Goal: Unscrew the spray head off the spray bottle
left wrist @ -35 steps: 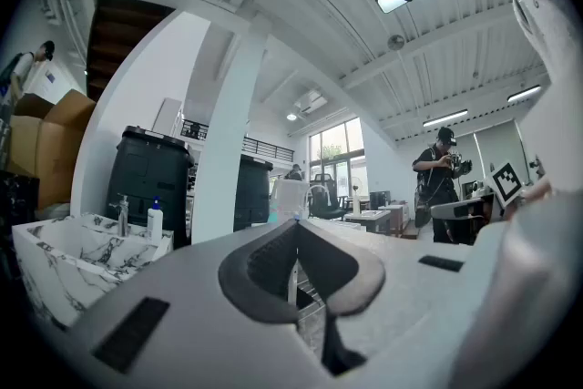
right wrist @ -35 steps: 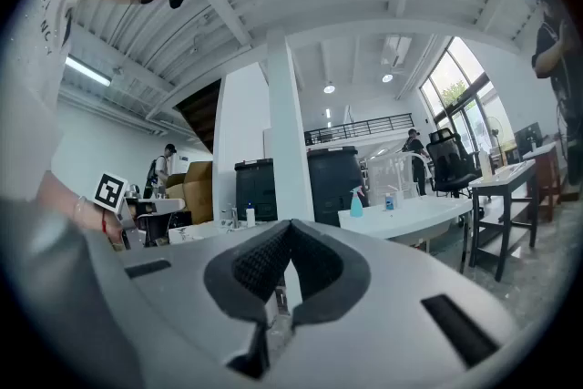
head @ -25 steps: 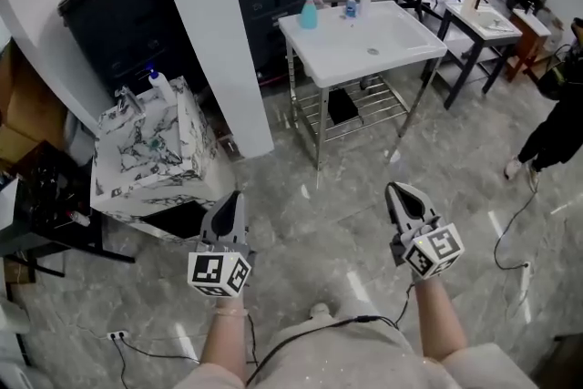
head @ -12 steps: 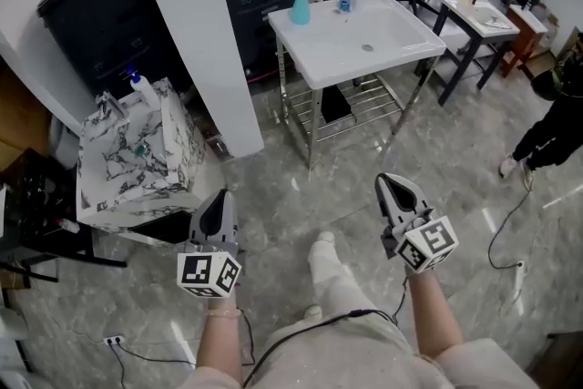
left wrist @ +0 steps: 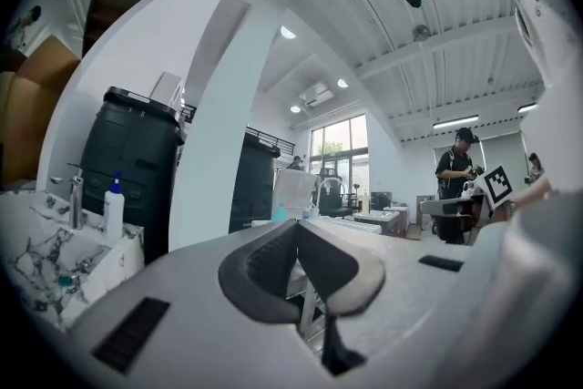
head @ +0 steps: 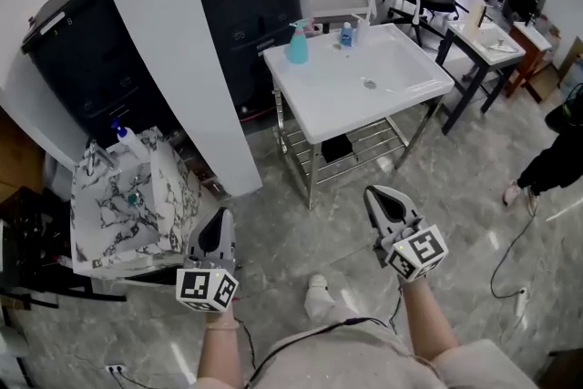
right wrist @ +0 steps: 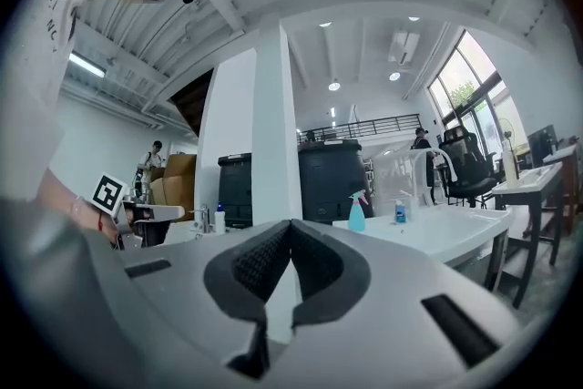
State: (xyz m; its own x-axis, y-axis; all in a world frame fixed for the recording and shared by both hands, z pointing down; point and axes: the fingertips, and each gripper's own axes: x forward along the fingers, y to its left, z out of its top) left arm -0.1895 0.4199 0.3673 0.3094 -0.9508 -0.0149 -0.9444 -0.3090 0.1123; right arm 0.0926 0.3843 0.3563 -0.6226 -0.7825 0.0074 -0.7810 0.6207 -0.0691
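Observation:
A light blue spray bottle with a spray head stands upright at the back left of a white sink table; it also shows in the right gripper view as the spray bottle. My left gripper and right gripper are both held low over the floor, well short of the table, pointing level toward it. Both are shut with nothing between the jaws. In the left gripper view the bottle is only a faint blue shape behind the closed gripper.
A small blue-labelled bottle stands beside the spray bottle. A marble-patterned sink cabinet with a white pump bottle is at left, a white pillar between. Dark bins stand behind; a person and desks are at right.
I have walked forward: both grippers have come closer to the white sink table, which now sits larger and nearer the middle of the head view. Both stay shut.

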